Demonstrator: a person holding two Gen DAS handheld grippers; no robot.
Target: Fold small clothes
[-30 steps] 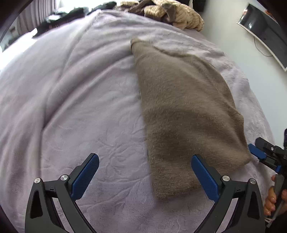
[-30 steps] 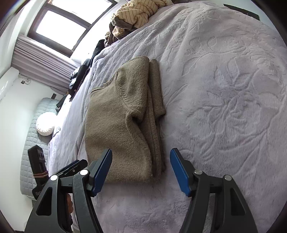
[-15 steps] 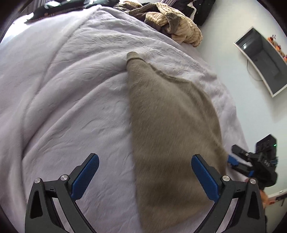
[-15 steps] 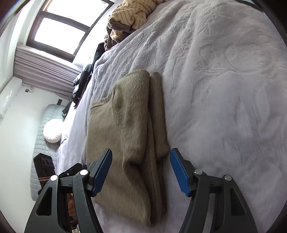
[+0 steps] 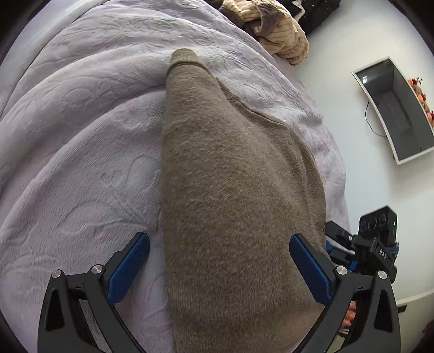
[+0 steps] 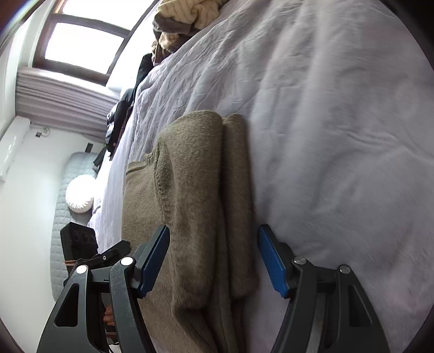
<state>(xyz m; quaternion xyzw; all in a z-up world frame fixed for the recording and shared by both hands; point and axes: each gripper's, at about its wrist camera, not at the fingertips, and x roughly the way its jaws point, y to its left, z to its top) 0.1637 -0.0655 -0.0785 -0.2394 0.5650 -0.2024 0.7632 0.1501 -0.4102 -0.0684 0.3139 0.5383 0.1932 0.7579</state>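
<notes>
A folded taupe fleece garment (image 5: 233, 184) lies flat on the lilac bed cover (image 5: 81, 152). My left gripper (image 5: 219, 266) is open, its blue pads straddling the near end of the garment close above it. My right gripper (image 6: 214, 260) is open too, straddling the garment's folded edge (image 6: 200, 195) at the opposite near corner. In the left wrist view the right gripper (image 5: 352, 249) shows at the garment's right side; in the right wrist view the left gripper (image 6: 108, 255) shows at its left.
A heap of striped cream and dark clothes (image 5: 276, 24) lies at the far end of the bed, also in the right wrist view (image 6: 184, 16). The bed edge (image 5: 336, 173) drops off to the right; a wall shelf (image 5: 396, 108) hangs beyond. A window (image 6: 81, 46) is far left.
Both grippers have moved forward and lower over the garment's near end, so it now lies between each pair of open fingers. The garment itself has not moved.
</notes>
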